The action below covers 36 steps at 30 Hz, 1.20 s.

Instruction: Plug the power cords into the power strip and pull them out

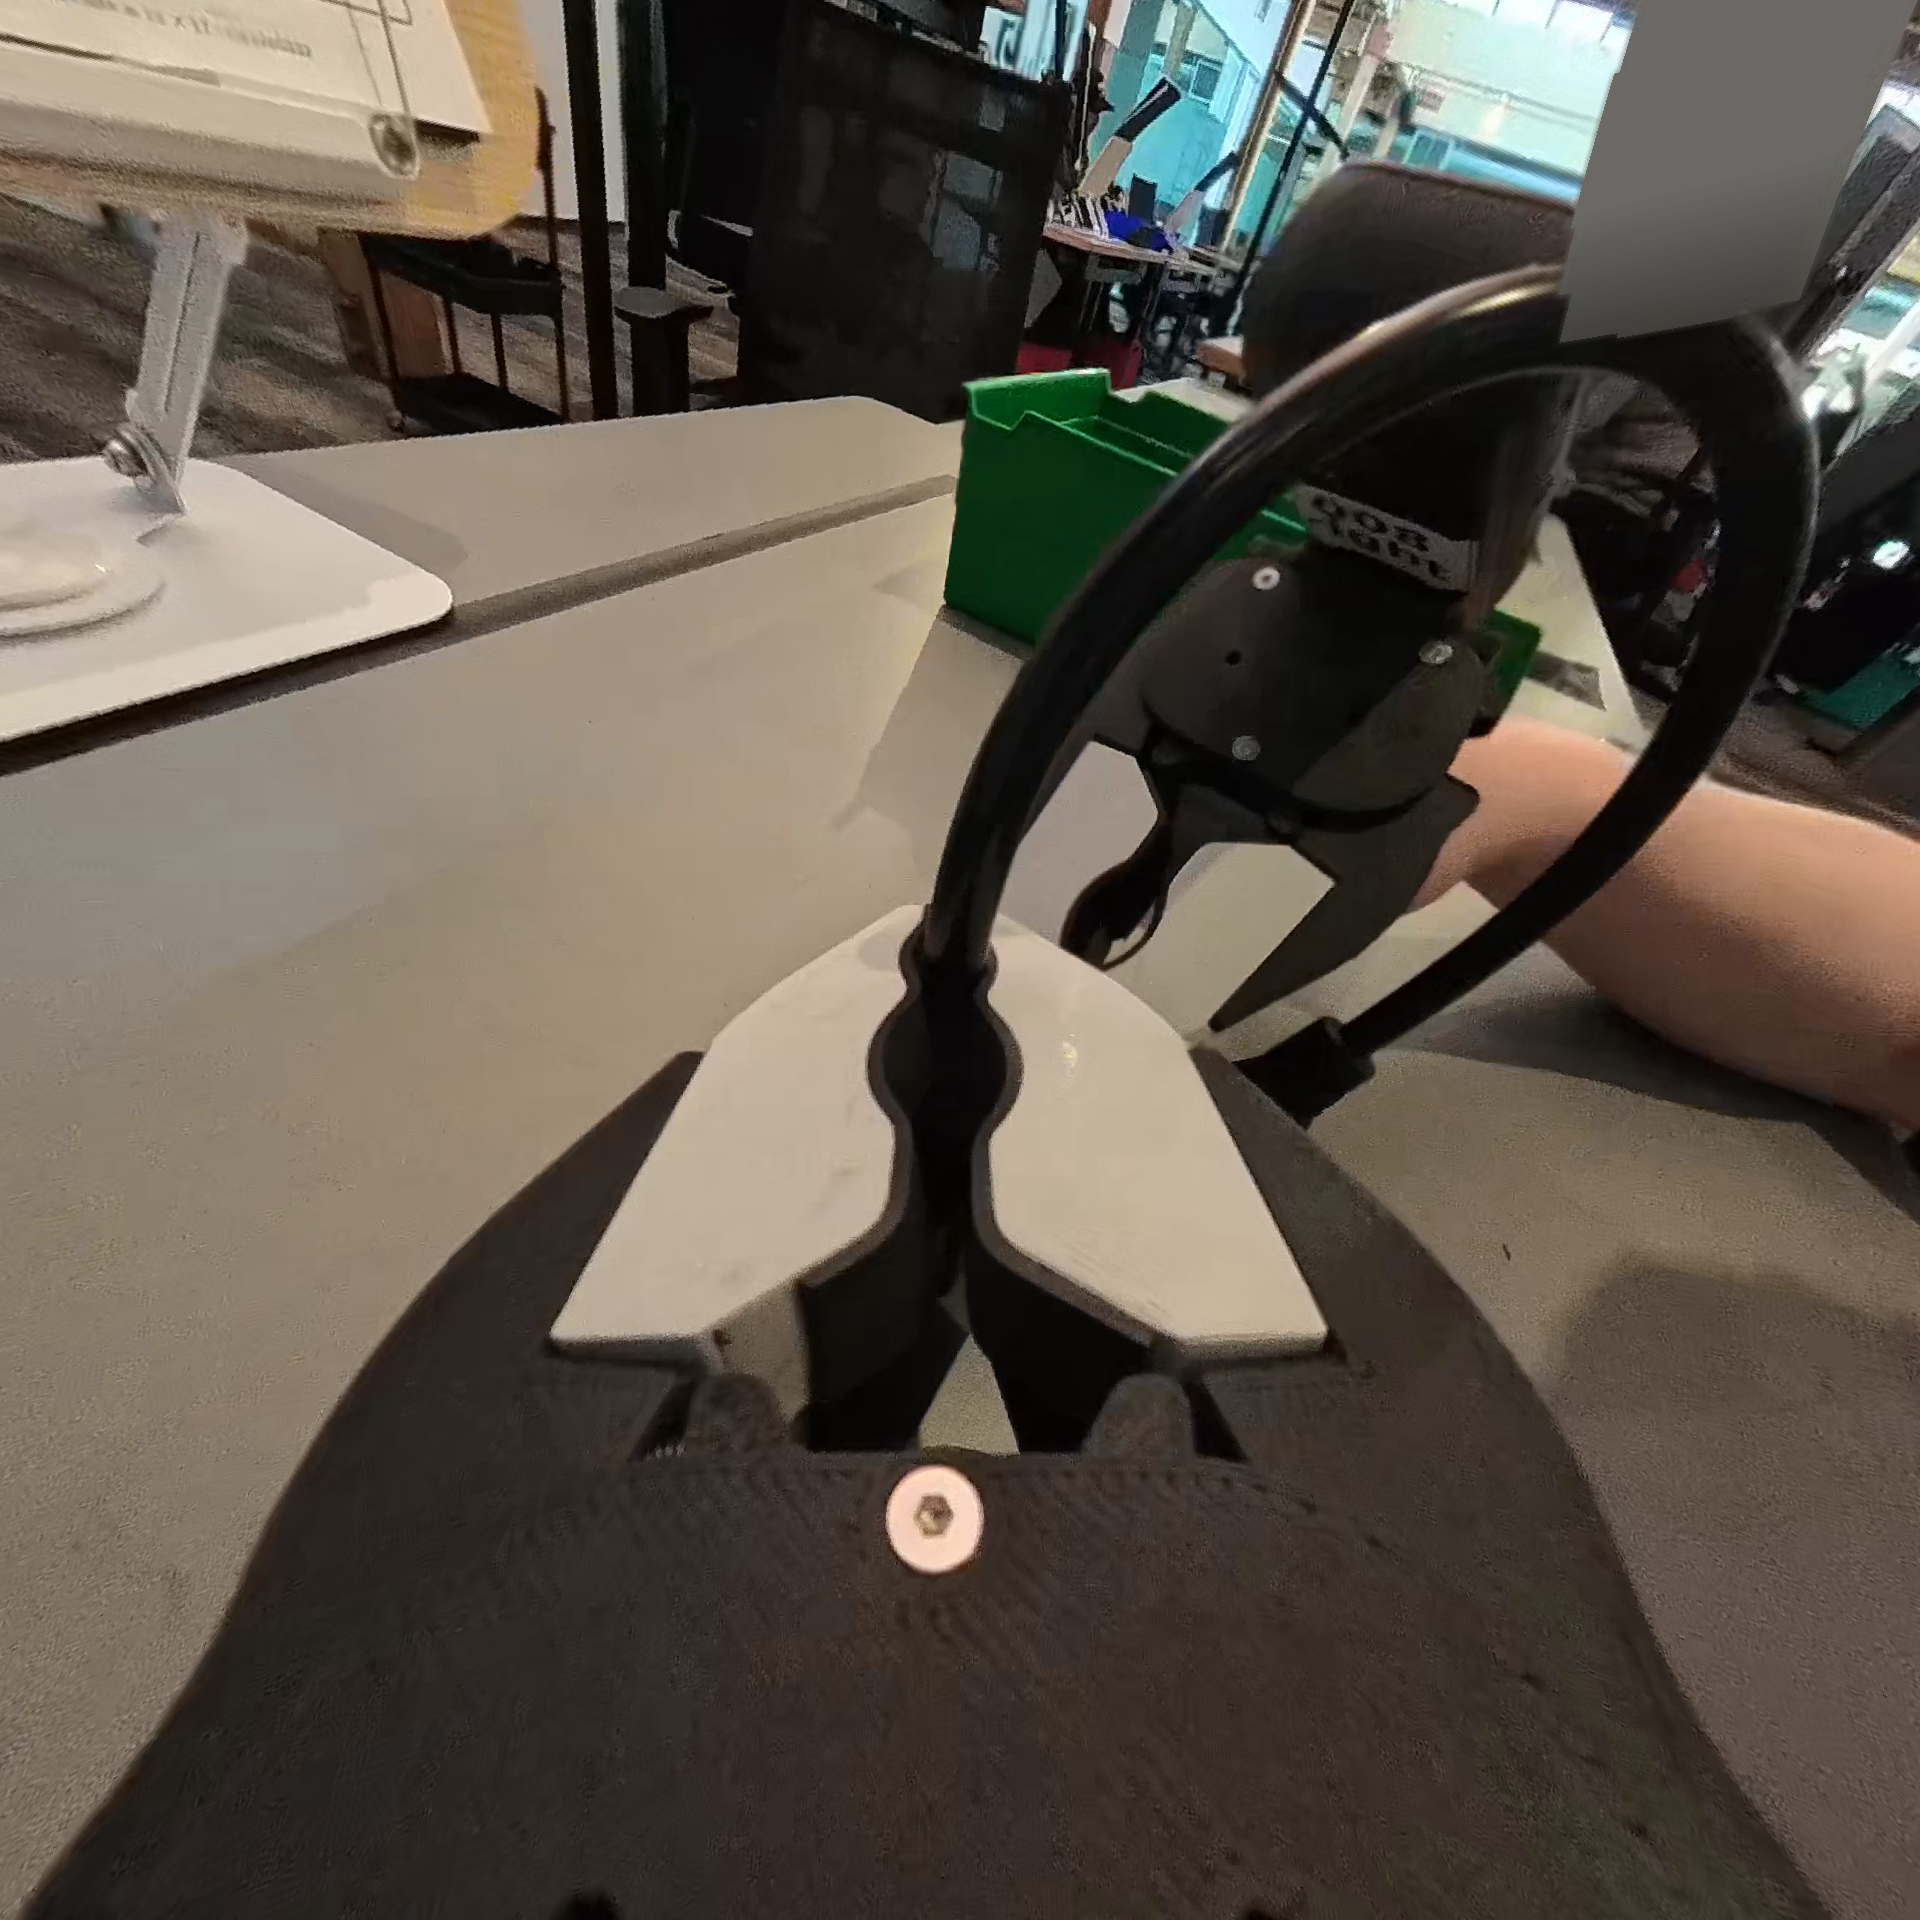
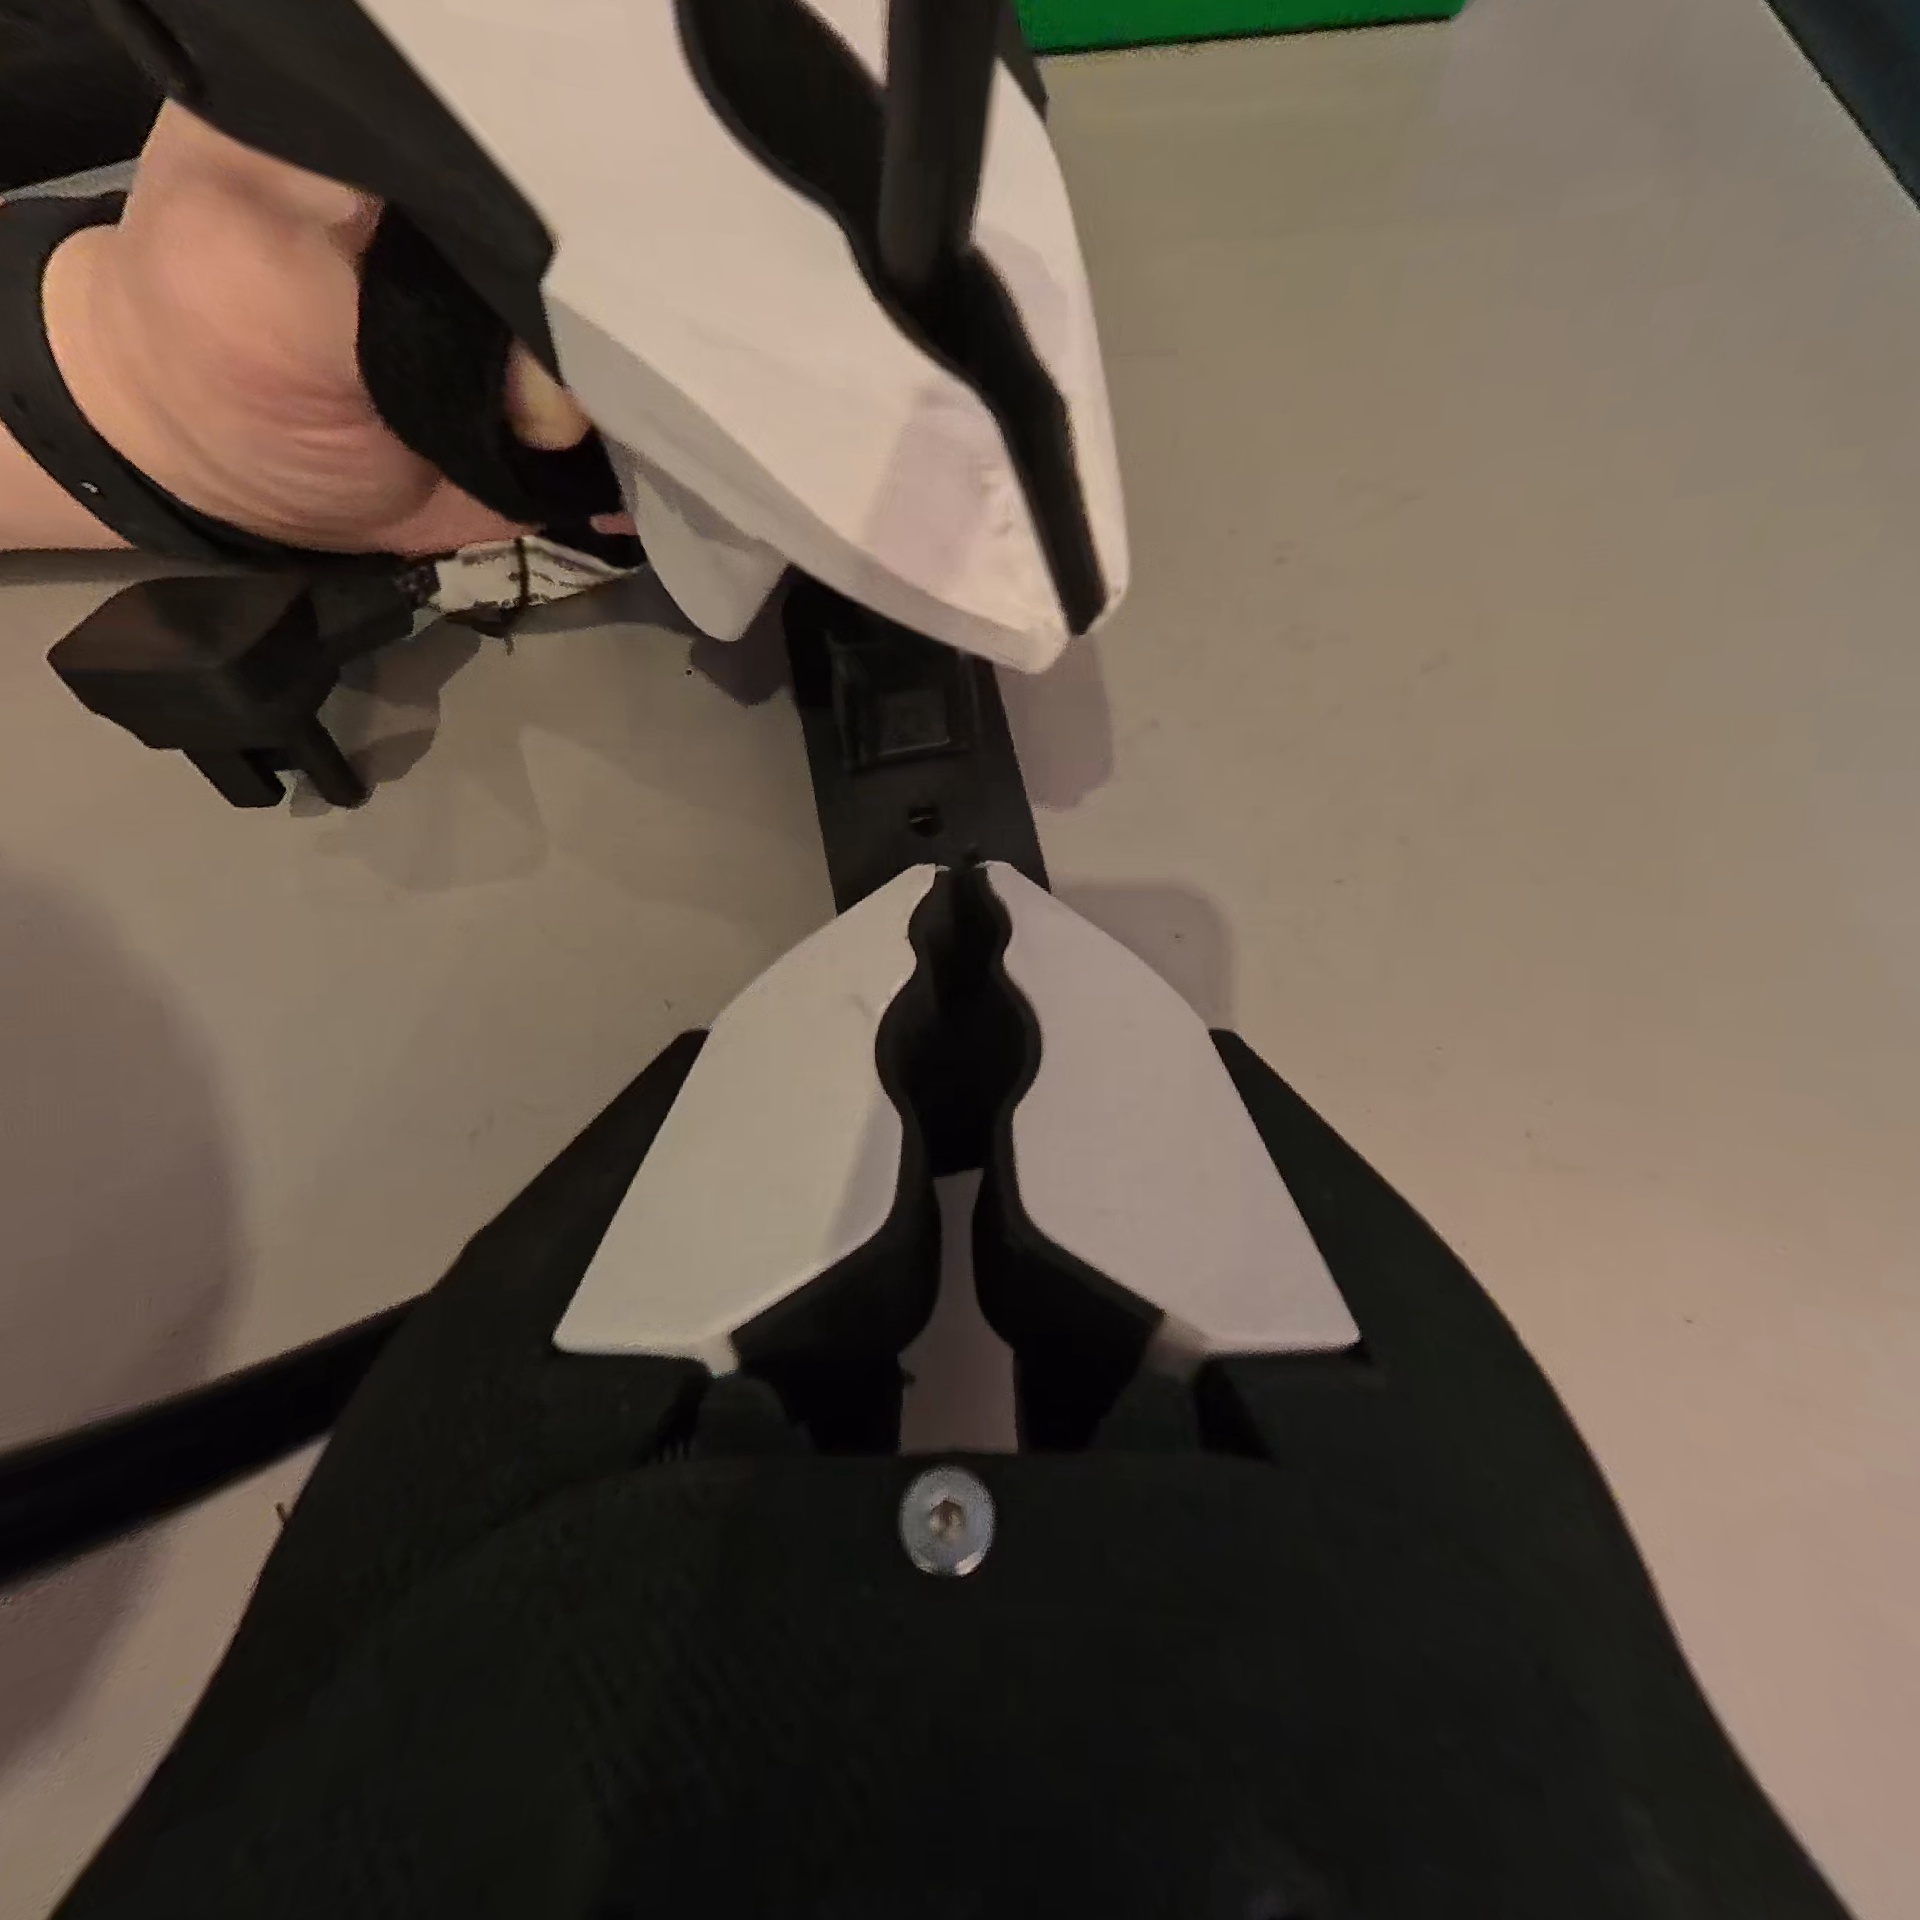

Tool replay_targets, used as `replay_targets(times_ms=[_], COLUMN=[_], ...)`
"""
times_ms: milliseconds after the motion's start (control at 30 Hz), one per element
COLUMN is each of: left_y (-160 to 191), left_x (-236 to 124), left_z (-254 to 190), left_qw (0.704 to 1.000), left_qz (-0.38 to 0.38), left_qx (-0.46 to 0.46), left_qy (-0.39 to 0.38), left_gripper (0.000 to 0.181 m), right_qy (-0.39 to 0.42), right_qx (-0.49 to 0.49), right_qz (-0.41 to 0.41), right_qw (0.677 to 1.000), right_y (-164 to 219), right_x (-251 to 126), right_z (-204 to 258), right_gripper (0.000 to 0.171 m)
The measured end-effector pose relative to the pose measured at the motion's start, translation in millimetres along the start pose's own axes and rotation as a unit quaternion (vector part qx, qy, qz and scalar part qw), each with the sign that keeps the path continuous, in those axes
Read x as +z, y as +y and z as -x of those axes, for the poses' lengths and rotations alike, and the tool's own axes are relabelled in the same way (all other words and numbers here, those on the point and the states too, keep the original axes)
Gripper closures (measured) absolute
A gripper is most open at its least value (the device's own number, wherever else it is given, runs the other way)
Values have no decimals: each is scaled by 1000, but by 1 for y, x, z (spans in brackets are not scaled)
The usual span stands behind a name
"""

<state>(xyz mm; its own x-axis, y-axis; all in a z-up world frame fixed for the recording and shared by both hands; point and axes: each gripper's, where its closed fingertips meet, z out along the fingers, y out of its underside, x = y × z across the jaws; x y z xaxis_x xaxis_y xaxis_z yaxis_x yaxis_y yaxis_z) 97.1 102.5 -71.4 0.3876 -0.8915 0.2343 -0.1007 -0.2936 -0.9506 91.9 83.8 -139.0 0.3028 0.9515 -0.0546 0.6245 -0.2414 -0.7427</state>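
My left gripper (image 1: 951, 951) is shut on a black power cord (image 1: 1081, 623). The cord arcs up and over to the right and comes down at a thick black end (image 1: 1317, 1060) on the grey table. In the right wrist view the left gripper (image 2: 1070, 613) hangs tilted over the far part of the black power strip (image 2: 914, 748), with the cord (image 2: 925, 156) between its white fingers. My right gripper (image 2: 961, 873) is shut, its tips at the strip's near end, with nothing seen between them. It also shows in the left wrist view (image 1: 1226, 997). A loose black plug (image 2: 197, 675) lies on the table to the left.
A white stand with a flat base (image 1: 208, 613) is at the left, and a green bin (image 1: 1081, 488) at the back. A person's forearm (image 1: 1714, 935) rests on the right. A hand (image 2: 208, 364) holds the left gripper. Another black cord (image 2: 156, 1455) runs past at lower left. There is about 7 centimeters between the tips of the two grippers. From either gripper's tips it is about 30 centimeters to the flat base (image 1: 208, 613).
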Motion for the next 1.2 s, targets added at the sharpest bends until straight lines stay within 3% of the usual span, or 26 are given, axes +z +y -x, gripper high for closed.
replay_targets(times_ms=[133,233,333,433,567,700,833,1000,1133,1200], left_y=[1,2,0,-1,0,-4,-9,-9,-9,-8], left_x=[1,8,10,11,-3,-4,0,11,13,9], left_z=[-3,-9,-7,-7,3,7,9,1,0,7], left_qw=[998,985,992,988,1000,999,999,994,993,997], left_qz=[9,39,33,42,9,-14,-28,16,28,20], left_qx=[56,154,114,139,-1,-29,-24,95,107,65], left_qy=[-30,-69,-42,-56,-6,-1,-8,-47,-43,-38], left_gripper=[181,181,181,181,181,181,181,181,181,181], right_qy=[-4,-9,1,-4,-14,-12,-14,-13,-14,-8], right_qx=[4,6,2,5,7,10,22,25,25,20], right_qz=[-5,-9,-3,-5,-3,-5,-11,-18,-21,-14], right_qw=[1000,1000,1000,1000,1000,1000,1000,999,999,1000], right_y=[0,-2,-3,-4,0,-2,-3,-5,-6,-4], right_x=[-1,-1,0,0,0,1,1,0,0,1], right_z=[0,1,0,1,0,-1,-2,-3,-3,-4], right_gripper=[160,161,161,161,160,159,160,161,161,161])
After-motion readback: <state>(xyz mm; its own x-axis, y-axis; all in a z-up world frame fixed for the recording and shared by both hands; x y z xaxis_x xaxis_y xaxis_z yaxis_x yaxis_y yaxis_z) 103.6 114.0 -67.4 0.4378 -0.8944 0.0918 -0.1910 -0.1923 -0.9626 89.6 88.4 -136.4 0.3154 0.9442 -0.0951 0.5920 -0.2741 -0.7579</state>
